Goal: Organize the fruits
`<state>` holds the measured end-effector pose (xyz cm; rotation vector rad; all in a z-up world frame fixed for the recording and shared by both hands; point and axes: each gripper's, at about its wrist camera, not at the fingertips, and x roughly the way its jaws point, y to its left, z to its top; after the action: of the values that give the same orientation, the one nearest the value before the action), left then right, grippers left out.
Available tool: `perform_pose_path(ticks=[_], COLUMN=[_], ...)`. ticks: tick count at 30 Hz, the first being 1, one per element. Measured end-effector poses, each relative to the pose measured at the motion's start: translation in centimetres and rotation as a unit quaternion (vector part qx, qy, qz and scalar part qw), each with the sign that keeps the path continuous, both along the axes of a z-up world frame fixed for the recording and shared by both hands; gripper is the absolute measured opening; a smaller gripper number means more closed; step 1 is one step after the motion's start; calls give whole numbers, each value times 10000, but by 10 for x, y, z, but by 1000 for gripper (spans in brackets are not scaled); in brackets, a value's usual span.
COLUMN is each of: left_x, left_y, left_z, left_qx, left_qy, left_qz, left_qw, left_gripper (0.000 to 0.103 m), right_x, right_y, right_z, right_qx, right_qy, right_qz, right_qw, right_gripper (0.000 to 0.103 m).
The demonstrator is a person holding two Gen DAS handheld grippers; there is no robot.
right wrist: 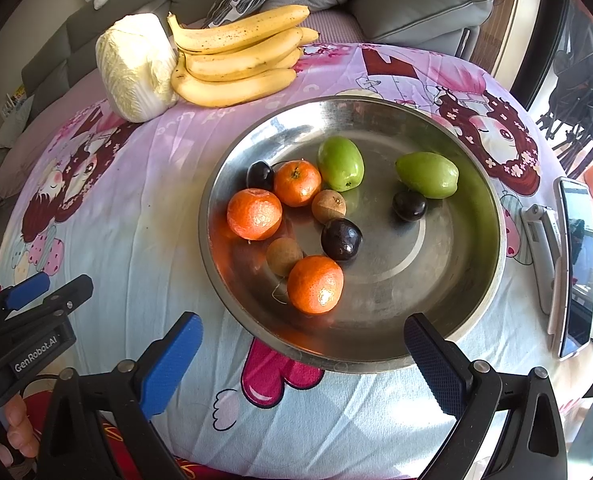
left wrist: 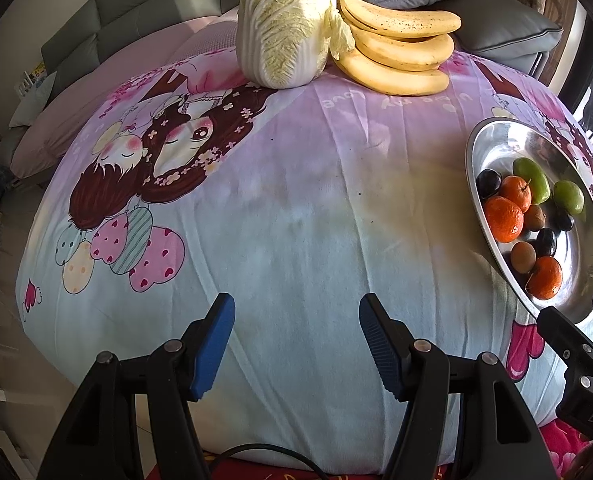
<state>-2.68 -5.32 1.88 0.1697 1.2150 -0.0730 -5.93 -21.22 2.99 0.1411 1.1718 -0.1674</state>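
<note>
A steel plate (right wrist: 436, 280) sits on the cartoon-print tablecloth (left wrist: 296, 208) and holds three oranges (right wrist: 254, 214), two green fruits (right wrist: 340, 164), three dark plums (right wrist: 341, 239) and two small brown fruits (right wrist: 328, 206). At the table's far side lie a bunch of bananas (right wrist: 236, 60) and a napa cabbage (right wrist: 136, 68). My right gripper (right wrist: 302, 320) hangs open over the plate's near rim, gripping nothing. To the left of the plate (left wrist: 496, 148), my left gripper (left wrist: 296, 300) is open over bare cloth. The bananas (left wrist: 396, 48) and cabbage (left wrist: 284, 24) lie far beyond it.
A phone on a white stand (right wrist: 574, 264) stands right of the plate near the table edge. A grey sofa with cushions (right wrist: 416, 4) runs behind the table. A person's fingers (right wrist: 16, 428) hold the left gripper's handle at the lower left.
</note>
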Motion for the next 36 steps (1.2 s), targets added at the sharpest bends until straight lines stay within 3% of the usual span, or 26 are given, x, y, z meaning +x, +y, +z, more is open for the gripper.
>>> perform_pose_path(ticks=[36], left_x=[1], left_y=[1], left_z=[-6], left_qx=[-57], left_qy=[137], left_qz=[8], left_qw=[9999], left_gripper=[66], right_x=[0], right_y=[-5], right_z=[-2], right_qx=[97], right_qy=[47], right_qz=[-179], right_qw=[9998], right_gripper=[102])
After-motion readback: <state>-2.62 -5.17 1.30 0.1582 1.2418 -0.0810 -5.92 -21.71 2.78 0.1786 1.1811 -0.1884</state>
